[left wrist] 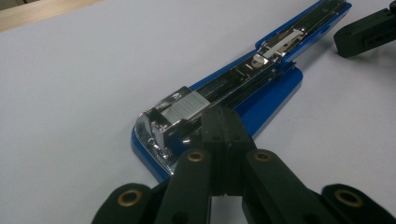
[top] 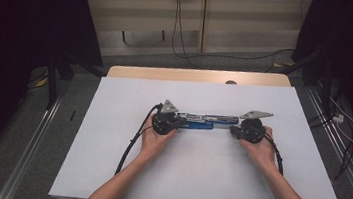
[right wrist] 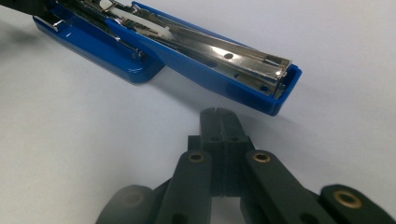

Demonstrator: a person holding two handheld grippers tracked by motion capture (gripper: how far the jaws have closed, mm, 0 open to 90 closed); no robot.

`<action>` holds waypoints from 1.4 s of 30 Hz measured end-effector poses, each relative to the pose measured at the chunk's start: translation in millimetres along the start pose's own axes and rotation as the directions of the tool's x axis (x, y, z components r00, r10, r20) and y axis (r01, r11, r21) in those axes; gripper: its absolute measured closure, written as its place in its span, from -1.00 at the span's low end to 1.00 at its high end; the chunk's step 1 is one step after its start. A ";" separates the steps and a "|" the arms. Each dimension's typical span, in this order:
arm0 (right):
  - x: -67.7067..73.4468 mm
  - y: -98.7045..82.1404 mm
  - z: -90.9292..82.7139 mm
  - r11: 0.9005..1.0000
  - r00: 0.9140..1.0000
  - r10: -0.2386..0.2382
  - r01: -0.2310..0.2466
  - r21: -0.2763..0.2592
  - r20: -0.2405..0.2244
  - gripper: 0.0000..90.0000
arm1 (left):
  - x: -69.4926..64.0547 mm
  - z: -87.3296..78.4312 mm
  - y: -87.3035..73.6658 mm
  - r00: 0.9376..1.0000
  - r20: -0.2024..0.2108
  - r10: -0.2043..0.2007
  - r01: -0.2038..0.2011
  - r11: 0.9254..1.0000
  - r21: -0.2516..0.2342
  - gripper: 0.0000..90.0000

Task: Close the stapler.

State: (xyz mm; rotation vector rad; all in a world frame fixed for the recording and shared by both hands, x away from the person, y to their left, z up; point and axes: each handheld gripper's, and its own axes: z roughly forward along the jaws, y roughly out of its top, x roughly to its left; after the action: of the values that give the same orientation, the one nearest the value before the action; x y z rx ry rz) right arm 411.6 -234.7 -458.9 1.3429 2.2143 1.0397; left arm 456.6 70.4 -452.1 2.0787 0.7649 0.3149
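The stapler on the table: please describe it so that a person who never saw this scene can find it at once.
On the white table, look at the middle, between the person's two hands. The blue stapler lies there flat and swung fully open, its metal staple channel facing up. It is the only coloured thing between the left gripper and the right gripper.

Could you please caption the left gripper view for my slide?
Shut left tongs at the opened blue stapler.

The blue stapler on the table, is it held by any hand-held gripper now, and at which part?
Nothing is held. The stapler lies opened out flat; the left hand-held gripper is shut empty over its metal end, the right hand-held gripper shut empty just short of its other end.
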 end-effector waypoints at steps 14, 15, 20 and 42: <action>-3.3 -0.3 1.9 1.000 1.000 0.001 -0.001 -0.016 0.008 1.00 | -0.9 0.9 -0.3 1.000 -0.002 -0.006 0.006 1.000 -0.007 1.00; -3.4 -0.3 2.0 1.000 1.000 0.003 -0.003 -0.016 0.007 1.00 | -0.7 0.9 -0.3 1.000 -0.001 -0.006 0.006 1.000 -0.007 1.00; -3.0 -0.2 2.2 1.000 1.000 0.012 -0.012 -0.018 0.007 1.00 | -0.2 1.1 -0.9 1.000 0.010 -0.021 0.022 1.000 -0.011 1.00; -4.4 0.0 2.3 1.000 0.999 0.010 -0.010 -0.021 0.034 1.00 | -0.3 0.8 -0.3 1.000 0.003 -0.005 0.005 1.000 -0.006 1.00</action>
State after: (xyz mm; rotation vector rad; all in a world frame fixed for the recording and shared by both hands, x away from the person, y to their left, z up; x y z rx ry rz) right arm 415.2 -237.5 -460.8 1.3546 2.1686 1.0324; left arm 456.6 69.8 -452.8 2.0707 0.7657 0.3112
